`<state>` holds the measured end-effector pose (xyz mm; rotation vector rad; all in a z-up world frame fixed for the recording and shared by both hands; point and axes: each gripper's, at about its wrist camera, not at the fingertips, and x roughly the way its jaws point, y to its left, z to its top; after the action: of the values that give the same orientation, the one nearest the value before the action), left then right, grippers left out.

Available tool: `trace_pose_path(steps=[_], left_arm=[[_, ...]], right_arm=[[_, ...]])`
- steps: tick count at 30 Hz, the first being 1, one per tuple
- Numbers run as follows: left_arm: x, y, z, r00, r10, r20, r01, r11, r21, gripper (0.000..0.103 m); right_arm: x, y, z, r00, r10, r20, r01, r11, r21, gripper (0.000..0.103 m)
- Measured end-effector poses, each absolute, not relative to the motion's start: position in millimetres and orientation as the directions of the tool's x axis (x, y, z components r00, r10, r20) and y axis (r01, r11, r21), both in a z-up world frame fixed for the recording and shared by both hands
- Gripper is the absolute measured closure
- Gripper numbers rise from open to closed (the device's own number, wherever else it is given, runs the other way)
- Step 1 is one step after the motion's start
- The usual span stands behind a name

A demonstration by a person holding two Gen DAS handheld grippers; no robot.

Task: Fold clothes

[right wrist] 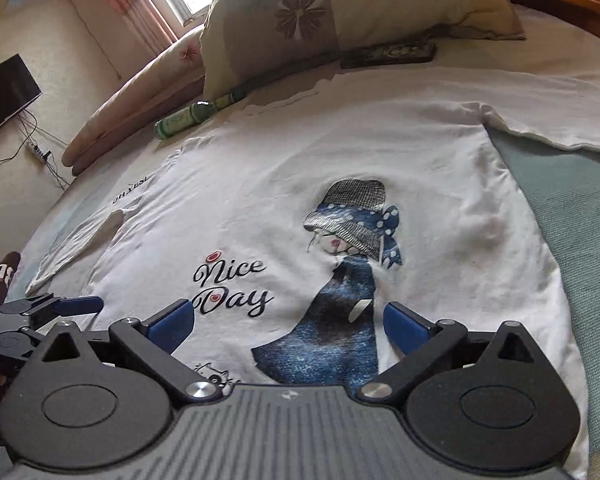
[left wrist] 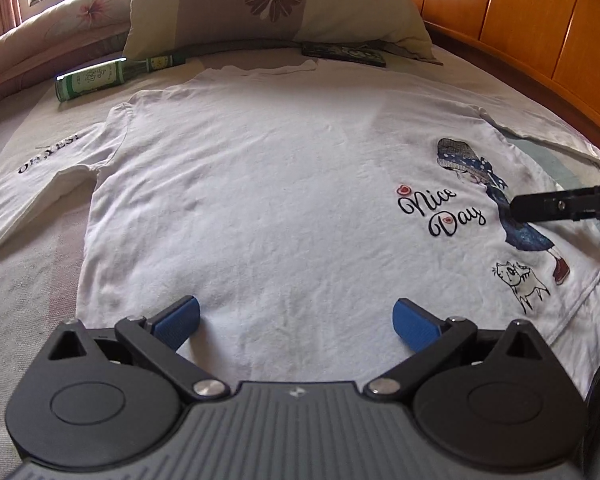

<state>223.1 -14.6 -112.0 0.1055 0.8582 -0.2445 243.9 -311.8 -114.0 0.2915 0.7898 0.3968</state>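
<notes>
- Left wrist view: I see my left tongs (left wrist: 296,322) released, blue pads spread wide, hovering low over the hem end of the white shirt (left wrist: 260,200) and gripping nothing. The shirt lies flat, print side up, on the bed (left wrist: 28,280), collar toward the pillow (left wrist: 276,4), one long sleeve (left wrist: 40,172) stretched out to the side with lettering on it. No fold shows anywhere — body and sleeves are all spread, so as I judge it the whole folding is left to do. The cloth looks like soft, thin cotton knit, lightly creased. A green bottle (left wrist: 112,78) lies near the shoulder, and a dark flat box (left wrist: 344,55) sits by the collar.
- Right wrist view: my right tongs (right wrist: 290,322) are likewise released, pads apart over the printed girl in the blue dress (right wrist: 332,344), touching nothing that I can make out. The other sleeve (right wrist: 540,120) runs out over pale green bedding (right wrist: 572,208). The print looks matte and slightly stiff against the knit — the script "Nice Day" (right wrist: 232,288) beside it. The left tongs appear at the left edge.
</notes>
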Motion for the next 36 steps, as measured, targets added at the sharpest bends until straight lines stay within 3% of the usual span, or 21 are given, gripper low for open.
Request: trace_pose_path(steps=[5, 9, 12, 16, 21, 29, 32, 36], left_arm=[[214.9, 16.7, -109.6, 0.604, -0.138, -0.785, 0.183, 0.983, -0.033, 0.001], [236.0, 17.9, -96.0, 0.624, -0.212, -0.752, 0.192, 0.975, -0.115, 0.001], [256.8, 4.8, -93.6, 0.648, -0.238, -0.724, 0.224, 0.967, -0.117, 0.001], [261.5, 0.9, -111.8, 0.659, -0.2, -0.725, 0.236, 0.97, -0.053, 0.001], [258.7, 11.9, -108.7, 0.629, -0.15, -0.763, 0.207, 0.978, -0.022, 0.001], [317.9, 9.0, -86.6, 0.623, -0.192, -0.758, 0.224, 0.973, -0.062, 0.001], [335.8, 22.2, -107.5, 0.571, -0.165, -0.804, 0.122, 0.986, -0.115, 0.001], [309.7, 44.7, -111.1, 0.61, -0.14, -0.78, 0.057, 0.989, -0.133, 0.001]], right_arm=[[244.7, -346.4, -103.6, 0.726, 0.15, -0.671, 0.014, 0.972, 0.234, 0.0], [268.8, -345.2, -98.4, 0.751, 0.282, -0.597, -0.066, 0.932, 0.357, 0.0], [300.8, -322.5, -107.3, 0.733, 0.32, -0.601, -0.11, 0.927, 0.359, 0.0], [310.0, -325.3, -115.6, 0.759, 0.268, -0.593, -0.088, 0.945, 0.315, 0.0], [306.8, -358.0, -108.8, 0.761, 0.096, -0.642, 0.092, 0.963, 0.254, 0.0], [297.0, -334.2, -92.5, 0.805, 0.185, -0.564, -0.024, 0.96, 0.28, 0.0], [299.4, -323.4, -92.8, 0.797, 0.192, -0.573, -0.053, 0.967, 0.25, 0.0], [300.8, -320.5, -92.3, 0.793, 0.196, -0.577, -0.058, 0.967, 0.248, 0.0]])
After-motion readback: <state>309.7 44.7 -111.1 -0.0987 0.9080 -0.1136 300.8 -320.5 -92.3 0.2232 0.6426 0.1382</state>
